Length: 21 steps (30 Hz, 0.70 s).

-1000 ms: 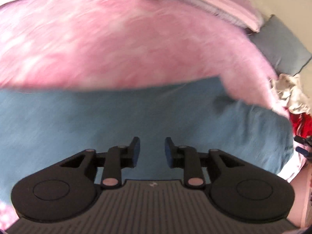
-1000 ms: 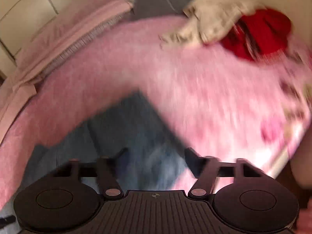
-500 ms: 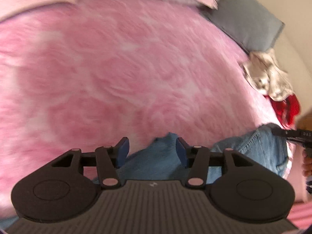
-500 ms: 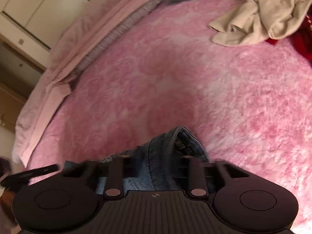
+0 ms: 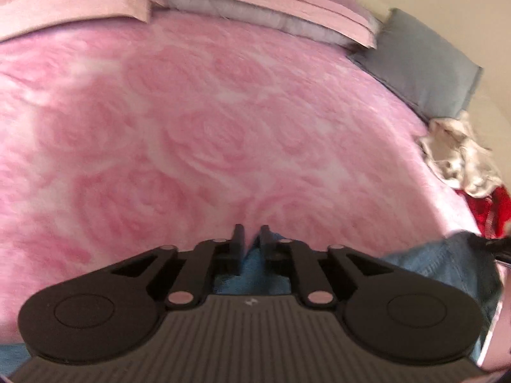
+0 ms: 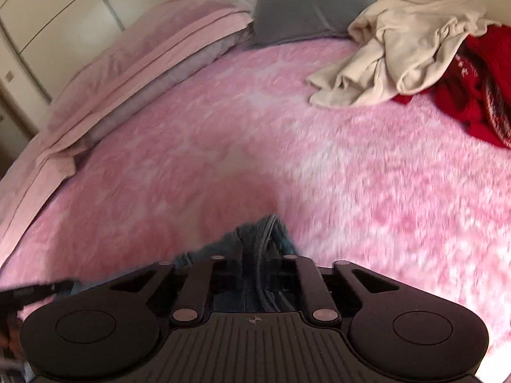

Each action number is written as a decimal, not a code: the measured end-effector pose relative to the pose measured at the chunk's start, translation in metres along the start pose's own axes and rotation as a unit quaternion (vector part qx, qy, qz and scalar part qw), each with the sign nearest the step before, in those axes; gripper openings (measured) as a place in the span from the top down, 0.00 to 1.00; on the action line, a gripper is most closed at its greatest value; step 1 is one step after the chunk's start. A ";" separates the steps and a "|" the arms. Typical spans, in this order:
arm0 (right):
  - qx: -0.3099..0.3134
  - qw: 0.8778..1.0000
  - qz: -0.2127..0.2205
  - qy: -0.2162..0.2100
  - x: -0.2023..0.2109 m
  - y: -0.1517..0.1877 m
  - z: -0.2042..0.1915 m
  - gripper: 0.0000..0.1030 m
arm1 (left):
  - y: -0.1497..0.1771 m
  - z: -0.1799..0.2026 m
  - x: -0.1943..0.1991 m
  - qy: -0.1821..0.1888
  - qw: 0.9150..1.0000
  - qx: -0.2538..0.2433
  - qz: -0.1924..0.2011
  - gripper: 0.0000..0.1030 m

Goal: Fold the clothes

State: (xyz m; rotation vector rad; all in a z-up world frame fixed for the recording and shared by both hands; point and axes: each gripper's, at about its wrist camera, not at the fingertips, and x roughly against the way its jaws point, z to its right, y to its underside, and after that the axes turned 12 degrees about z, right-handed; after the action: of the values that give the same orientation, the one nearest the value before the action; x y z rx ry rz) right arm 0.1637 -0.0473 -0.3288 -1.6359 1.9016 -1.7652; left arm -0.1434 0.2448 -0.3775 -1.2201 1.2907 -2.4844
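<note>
A: Where are the jeans (image 6: 255,245) right now?

B: At the near edge of the bed (image 5: 207,134), on the pink rose blanket. Both claws have them. The left claw (image 5: 249,239) is pinched nearly closed on a fold of blue denim, with only a sliver of cloth showing between the tips. The right claw (image 6: 255,274) is closed on a bunched, seamed part. It may be the waistband, but I can't be sure.

A: How will they handle?

B: My guess is heavy for clothing, and limp but thick. Denim drapes yet holds a crease, and it isn't slippery or fragile. The seams and hems are the stiffest parts, so those are the places to grip; a single thin layer could slide out of the tips. With the two claws apart along the same edge, the cloth should hang flat between them.

A: Anything nearby that could get in the way?

B: Not near the jeans. From them, the cream garment (image 6: 399,41) and the red one (image 6: 479,89) lie well apart, toward the far right. The grey cushion (image 6: 313,3) and the pink pillows (image 6: 134,54) are farther still, at the head of the bed.

A: Any brand, tag or writing?

B: None that I can read. Each gripper body has a small mark at its centre, too tiny to make out, and the denim is blurred.
</note>
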 end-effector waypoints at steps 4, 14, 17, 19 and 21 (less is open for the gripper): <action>0.036 0.998 0.029 0.031 0.022 -0.015 -0.008 0.74 | -0.005 -0.022 0.047 -0.027 0.999 0.034 0.032 0.88; -0.135 0.989 -0.027 0.052 0.104 0.047 0.046 0.73 | 0.089 -0.040 0.177 -0.084 0.995 0.041 -0.045 0.88; -0.217 0.975 -0.025 0.031 0.103 0.061 0.057 0.73 | 0.103 -0.043 0.182 -0.095 0.992 0.065 -0.053 0.88; -0.259 0.965 -0.036 0.034 0.095 0.069 0.064 0.73 | 0.110 -0.044 0.182 -0.100 0.990 0.076 -0.058 0.88; -0.290 0.956 -0.036 0.026 0.096 0.069 0.069 0.73 | 0.112 -0.042 0.179 -0.098 0.991 0.069 -0.059 0.88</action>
State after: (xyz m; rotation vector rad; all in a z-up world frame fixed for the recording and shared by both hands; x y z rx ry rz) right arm 0.1248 -0.1771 -0.3494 -1.8452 2.5916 -1.3478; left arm -0.3235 0.1275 -0.3619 -1.5012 1.0111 -2.4086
